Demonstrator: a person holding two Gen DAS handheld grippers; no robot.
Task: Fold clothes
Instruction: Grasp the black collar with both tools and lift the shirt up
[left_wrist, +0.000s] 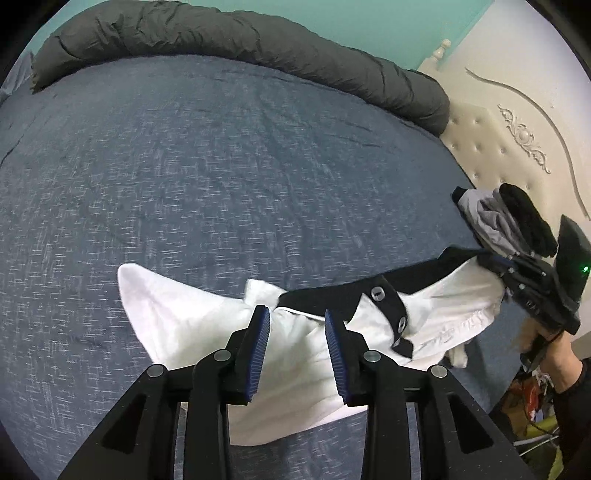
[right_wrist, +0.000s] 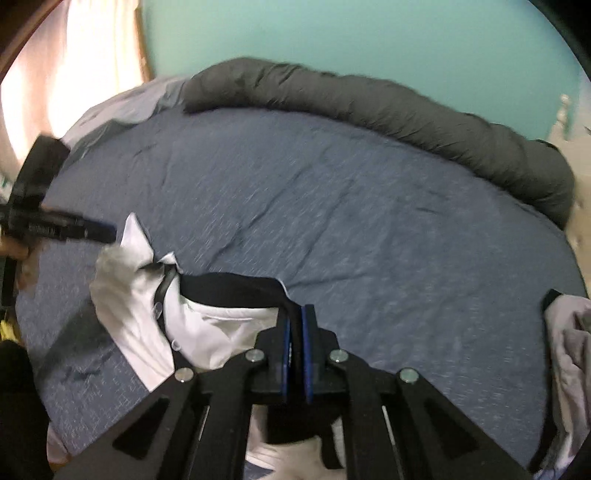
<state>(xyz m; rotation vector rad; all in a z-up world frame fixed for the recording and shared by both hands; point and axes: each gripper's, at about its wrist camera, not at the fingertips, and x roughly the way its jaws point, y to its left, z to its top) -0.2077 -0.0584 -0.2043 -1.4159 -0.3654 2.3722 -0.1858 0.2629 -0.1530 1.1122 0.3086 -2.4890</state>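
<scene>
The left claw (left_wrist: 297, 325) stands released, its two blue-padded fingers (left_wrist: 260, 350) spread wide with nothing between them, poised over the white shirt (left_wrist: 295, 354) near its bunched middle. The right claw (right_wrist: 295, 332) is clenched, its pads pressed together on the shirt's black collar (right_wrist: 236, 291) at the shoulder end. In the left wrist view that claw (left_wrist: 495, 266) shows at the far right, pinching the cloth, with a bare hand (left_wrist: 554, 354) on its handle.

The shirt lies crumpled on the blue bedspread (left_wrist: 221, 166), close to the near edge of the bed. One white sleeve (left_wrist: 155, 295) spreads out flat to the left, and the black button strip (left_wrist: 391, 306) with pale buttons runs across the chest.

Just beyond the right claw sits a small pile of grey and black clothes (left_wrist: 506, 218). A rolled dark grey quilt (left_wrist: 258, 44) lies along the far edge of the bed, against a teal wall (right_wrist: 332, 33). A cream tufted headboard (left_wrist: 517, 122) stands at the right.
</scene>
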